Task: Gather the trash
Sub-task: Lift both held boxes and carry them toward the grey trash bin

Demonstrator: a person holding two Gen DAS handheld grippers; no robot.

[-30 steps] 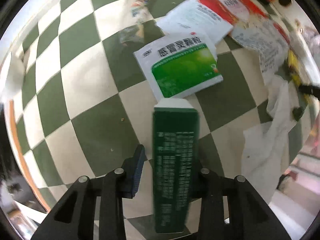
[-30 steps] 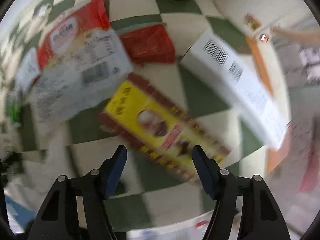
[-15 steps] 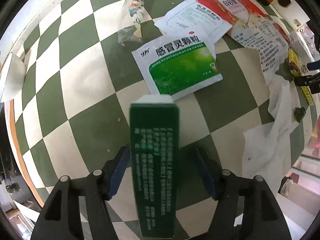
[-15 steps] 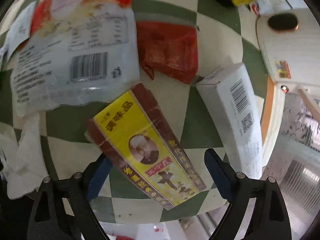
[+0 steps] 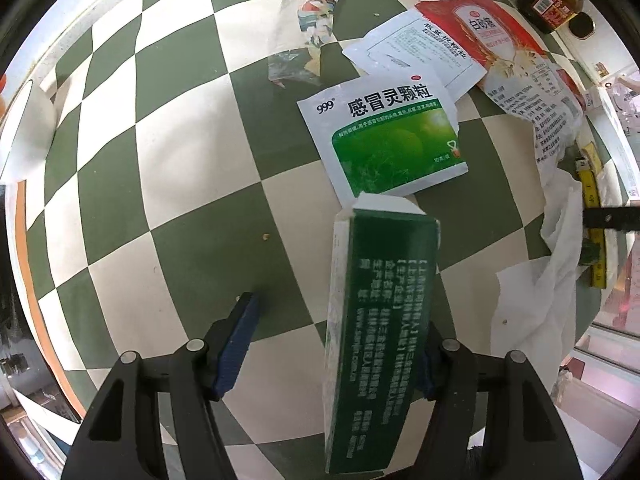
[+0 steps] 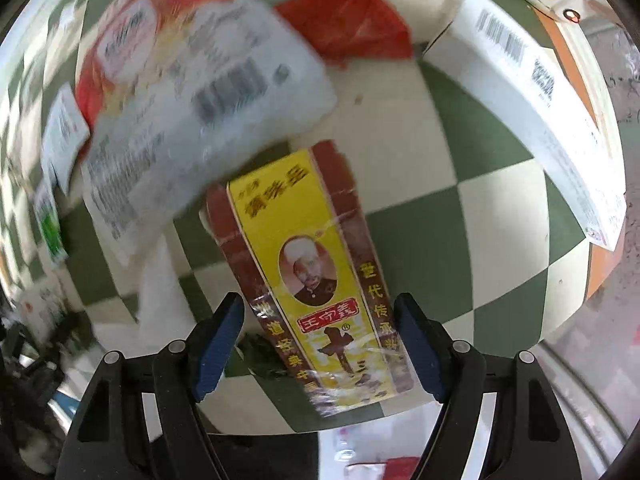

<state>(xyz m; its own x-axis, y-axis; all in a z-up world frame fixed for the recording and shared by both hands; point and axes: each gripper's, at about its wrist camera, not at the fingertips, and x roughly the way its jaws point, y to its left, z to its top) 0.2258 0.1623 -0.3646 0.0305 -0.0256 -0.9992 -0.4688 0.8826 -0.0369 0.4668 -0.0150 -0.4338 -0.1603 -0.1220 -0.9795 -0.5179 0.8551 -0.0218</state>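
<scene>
Since half a second ago the green box (image 5: 378, 332) has shifted from the middle of the left gripper (image 5: 336, 340) toward its right finger, and the yellow-and-red packet (image 6: 316, 276) has swung to lie lengthwise between the right gripper's fingers.

Left wrist view: the jaws stand spread. The box leans against the right pad, with a clear gap to the left pad (image 5: 236, 344), so nothing pinches it. Beyond its far end lies a green-and-white sachet (image 5: 384, 140) on the checkered tabletop (image 5: 160, 184), with a white leaflet (image 5: 416, 56) and a red-and-white bag (image 5: 496, 44) further off. A crumpled white tissue (image 5: 548, 280) lies to the right.

Right wrist view: the right gripper (image 6: 318, 340) is spread wide, its pads either side of the packet, apart from it. A white carton (image 6: 532, 104) lies to the right, a red wrapper (image 6: 348, 20) beyond.
</scene>
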